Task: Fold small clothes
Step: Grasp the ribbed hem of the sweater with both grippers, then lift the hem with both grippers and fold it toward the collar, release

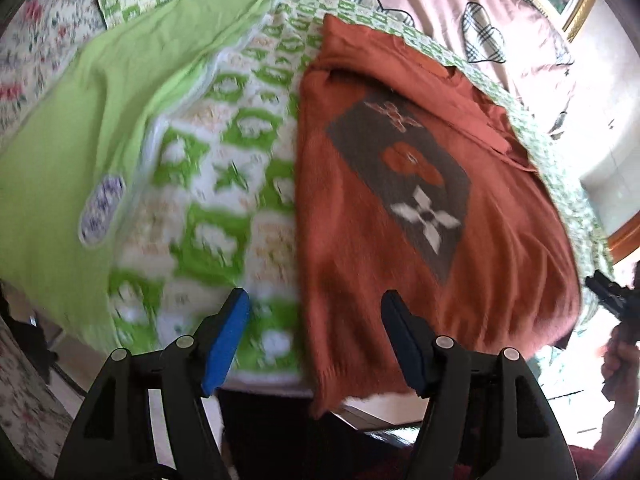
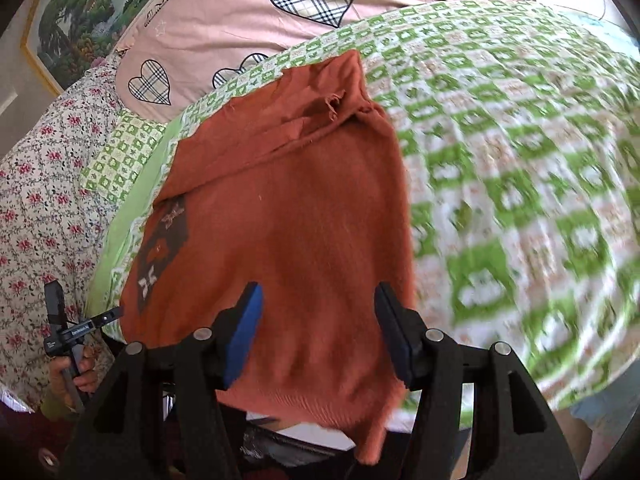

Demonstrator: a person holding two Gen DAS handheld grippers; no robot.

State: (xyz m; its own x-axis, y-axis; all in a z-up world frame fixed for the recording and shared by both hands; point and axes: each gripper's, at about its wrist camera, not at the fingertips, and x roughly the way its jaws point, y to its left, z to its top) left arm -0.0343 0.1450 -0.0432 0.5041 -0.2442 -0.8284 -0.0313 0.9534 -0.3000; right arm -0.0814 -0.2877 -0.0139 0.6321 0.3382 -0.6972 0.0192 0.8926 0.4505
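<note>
Left wrist view: close above the bed's near edge, angled down across the rust-orange knitted sweater (image 1: 400, 208) and green-and-white checked quilt (image 1: 224, 184). Right wrist view: similar downward angle, seemingly farther right. Shared: sweater (image 2: 288, 216), quilt (image 2: 500, 168), pink heart-print bedding (image 2: 248, 12).

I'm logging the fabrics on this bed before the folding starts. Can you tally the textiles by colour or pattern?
Rust-orange knitted sweater with a grey patterned panel: 1
Green-and-white checked quilt: 1
Plain lime-green sheet: 1
Pink cover with plaid hearts: 1
White cloth with small red flowers: 1
Total: 5
</note>
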